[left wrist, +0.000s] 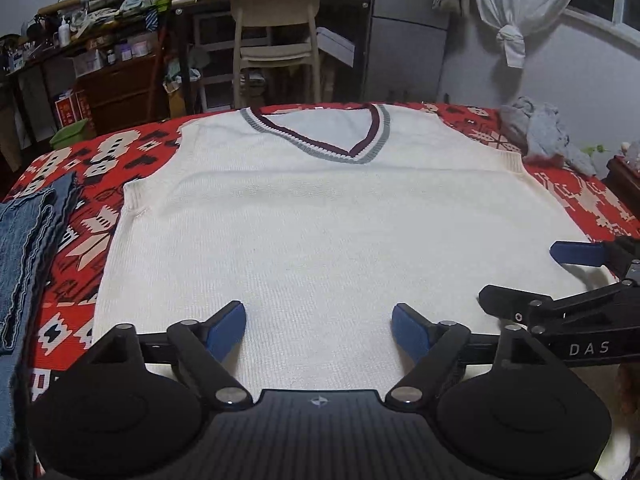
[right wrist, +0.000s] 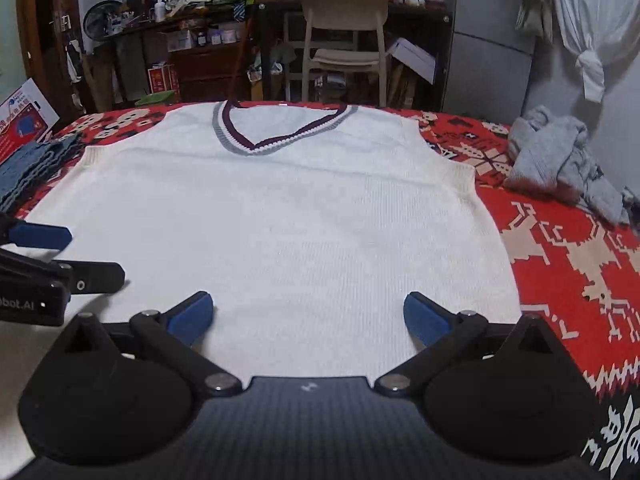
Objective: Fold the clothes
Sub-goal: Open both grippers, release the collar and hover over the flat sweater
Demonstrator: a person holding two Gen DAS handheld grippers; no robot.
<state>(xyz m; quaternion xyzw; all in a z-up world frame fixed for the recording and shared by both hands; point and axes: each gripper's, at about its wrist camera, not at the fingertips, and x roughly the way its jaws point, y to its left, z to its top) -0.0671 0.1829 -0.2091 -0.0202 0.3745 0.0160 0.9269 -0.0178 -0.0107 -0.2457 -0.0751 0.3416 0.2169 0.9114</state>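
Vest [left wrist: 320, 216]: flat, unfolded, centre of red cloth [right wrist: 560, 248].
Left gripper [left wrist: 319, 330]: spread wide, empty, over near hem.
Right gripper [right wrist: 308, 316]: same.
Progress: no fold made yet.
Jeans [left wrist: 24, 248]: folded, far left.

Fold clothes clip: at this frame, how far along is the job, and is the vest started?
Done: a denim garment lies folded at the left of the patterned red cloth. In hand: nothing; the white V-neck vest lies spread flat with no fold, while the left tool and right tool sit open above its hem. Left: folding the vest, then the crumpled grey garment.
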